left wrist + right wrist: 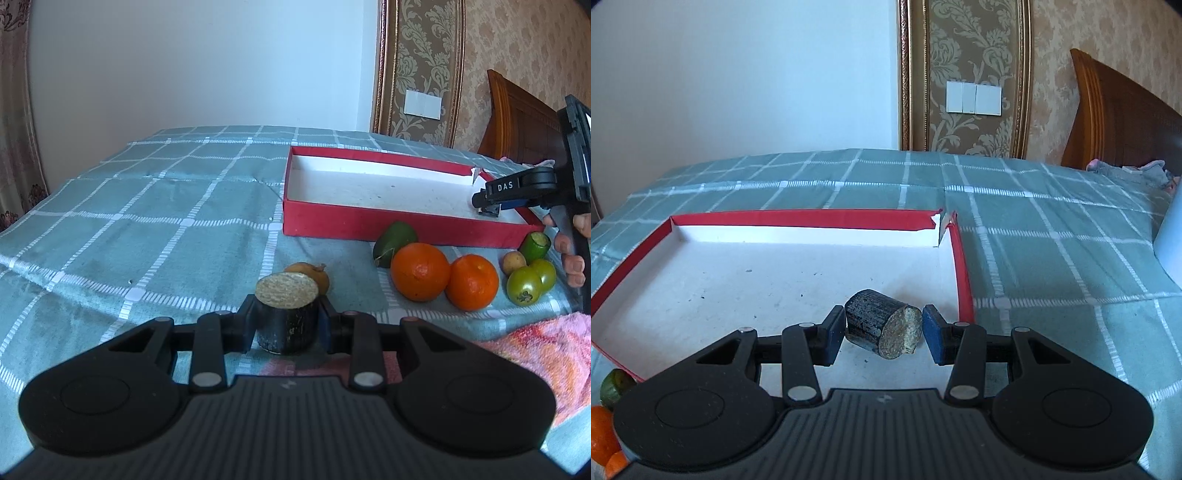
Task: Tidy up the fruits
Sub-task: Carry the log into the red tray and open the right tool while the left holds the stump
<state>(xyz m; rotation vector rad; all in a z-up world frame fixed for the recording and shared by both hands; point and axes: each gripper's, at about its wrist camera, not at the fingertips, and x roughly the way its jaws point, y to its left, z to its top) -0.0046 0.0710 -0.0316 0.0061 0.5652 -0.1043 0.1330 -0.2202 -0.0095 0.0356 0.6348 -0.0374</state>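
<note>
On the checked bedspread point(147, 206), the left tongs point(286, 323) clamp a dark sugarcane piece point(287, 317); the right tongs point(884, 330) seemingly grip another low inside the red box point(812, 218), next needing release there

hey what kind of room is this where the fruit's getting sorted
Most likely a bedroom. The fruit and the red box sit on a bed with a green checked bedspread, a wooden headboard stands behind it, and a wall switch sits on patterned wallpaper.
</note>
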